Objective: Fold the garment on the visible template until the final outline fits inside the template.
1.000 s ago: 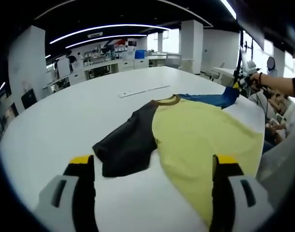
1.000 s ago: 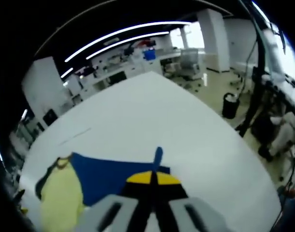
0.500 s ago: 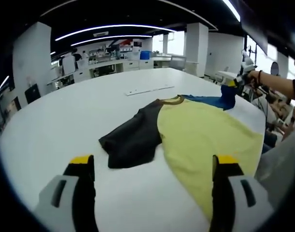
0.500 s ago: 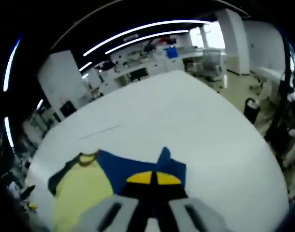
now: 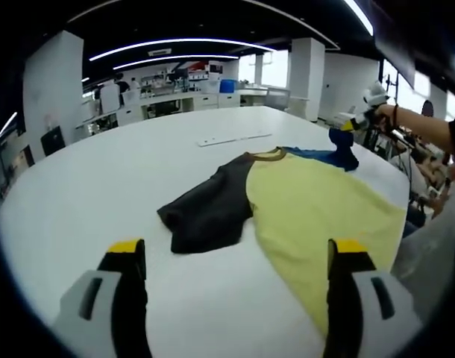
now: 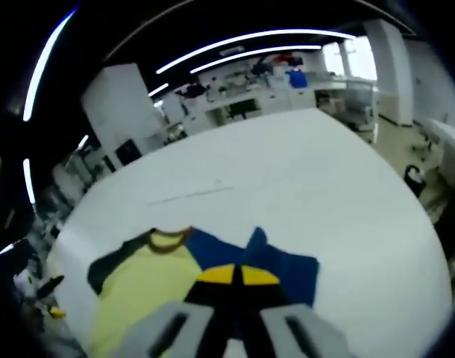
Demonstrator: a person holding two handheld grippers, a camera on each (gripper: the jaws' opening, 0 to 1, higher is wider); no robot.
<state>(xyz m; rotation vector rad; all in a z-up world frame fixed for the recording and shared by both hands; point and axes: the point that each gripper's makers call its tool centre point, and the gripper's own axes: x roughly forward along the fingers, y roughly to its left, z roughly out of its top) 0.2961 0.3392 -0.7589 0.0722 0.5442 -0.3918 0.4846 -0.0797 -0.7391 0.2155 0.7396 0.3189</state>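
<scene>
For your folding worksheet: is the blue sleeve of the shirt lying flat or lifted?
Lifted. The right tool is shut on the blue sleeve, whose end rises off the table; the black sleeve lies flat.

Right gripper: yellow-tipped jaws closed together at 6 o'clock, pinching the blue sleeve of the garment. Garment: yellow body, dark sleeve at 9 o'clock, lying on a white table.
</scene>
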